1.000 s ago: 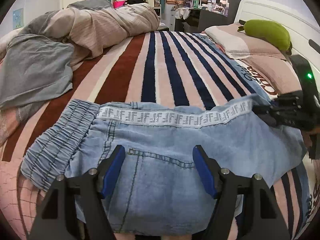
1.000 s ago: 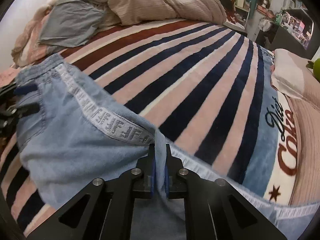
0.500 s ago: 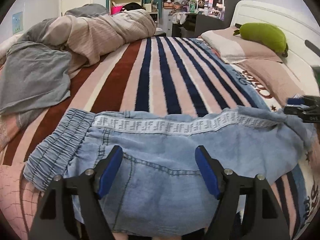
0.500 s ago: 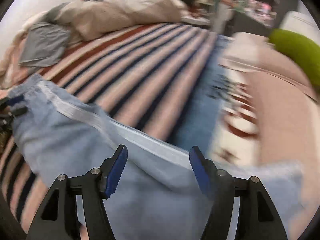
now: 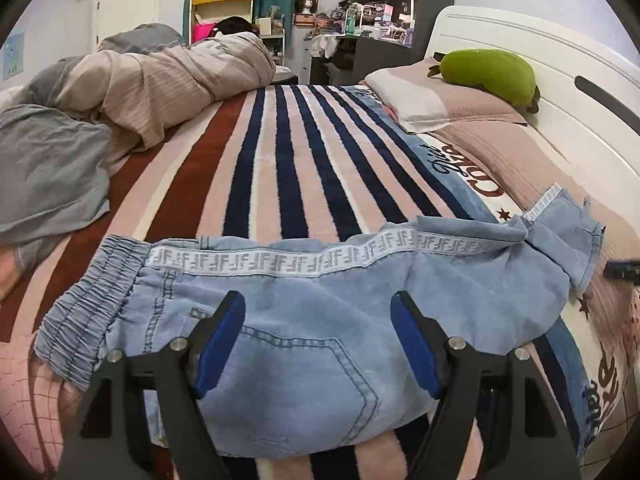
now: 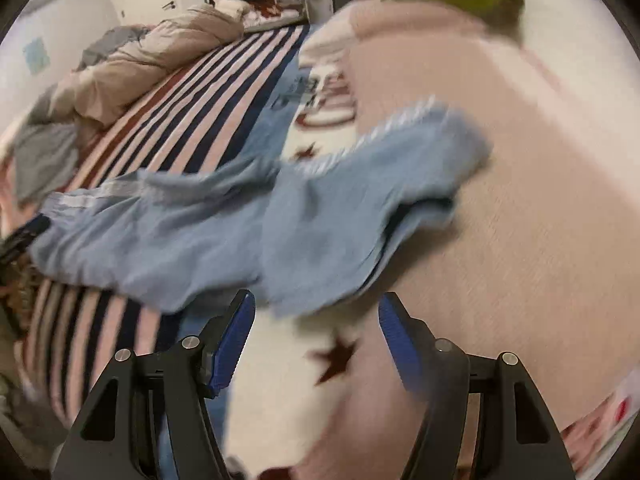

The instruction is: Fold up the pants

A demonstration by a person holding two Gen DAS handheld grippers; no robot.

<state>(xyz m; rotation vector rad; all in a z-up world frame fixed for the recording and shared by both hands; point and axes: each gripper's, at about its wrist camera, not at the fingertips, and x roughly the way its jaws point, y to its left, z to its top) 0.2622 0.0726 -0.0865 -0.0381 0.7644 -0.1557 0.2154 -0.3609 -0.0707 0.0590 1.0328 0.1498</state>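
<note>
Light blue denim pants (image 5: 304, 320) with a lettered white side stripe lie across the striped blanket (image 5: 280, 160), elastic waistband at the left and leg ends rumpled at the right. My left gripper (image 5: 318, 338) is open and empty just above the seat of the pants. In the blurred right wrist view the leg ends (image 6: 320, 216) lie bunched in front of my right gripper (image 6: 316, 338), which is open, empty and apart from the cloth. A tip of the right gripper (image 5: 622, 270) shows at the right edge of the left view.
A rumpled beige duvet (image 5: 160, 84) and a grey garment (image 5: 48, 172) lie at the far left. Pillows (image 5: 440, 100) with a green plush (image 5: 488, 70) lie by the white headboard (image 5: 560, 72). Shelves and furniture stand behind the bed.
My right gripper opened, let go of the pants leg and pulled back to the right. The leg ends dropped onto the blanket. My left gripper stayed open over the seat.
</note>
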